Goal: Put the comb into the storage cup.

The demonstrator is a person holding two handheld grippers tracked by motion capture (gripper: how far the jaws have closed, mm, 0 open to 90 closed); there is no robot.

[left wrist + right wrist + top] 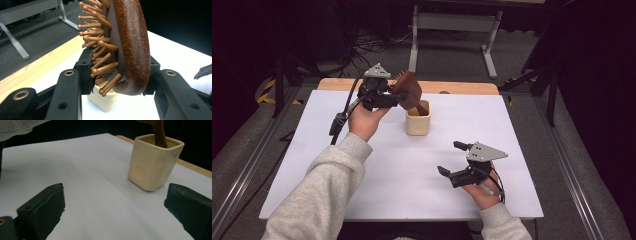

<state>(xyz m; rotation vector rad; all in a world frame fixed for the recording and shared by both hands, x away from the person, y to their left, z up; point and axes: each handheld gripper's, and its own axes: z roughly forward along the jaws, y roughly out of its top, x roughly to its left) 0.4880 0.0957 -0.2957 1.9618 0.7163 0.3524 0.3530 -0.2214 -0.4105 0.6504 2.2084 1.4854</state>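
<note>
My left gripper (398, 99) clamps the wooden hairbrush (408, 89) head, handle in the cream cup (418, 124); a skewed push could tip it, with my right gripper (452, 159) wide open and idle.

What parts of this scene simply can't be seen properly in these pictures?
- Wooden hairbrush: in the left hand-held gripper view its top is cut off by the upper edge.
- Brush handle: its lower end is hidden inside the cream cup in the right hand-held gripper view.
- Cup's far wall: out of sight in the high view, behind the brush.
- Room beyond the white table: too dark to read.
</note>
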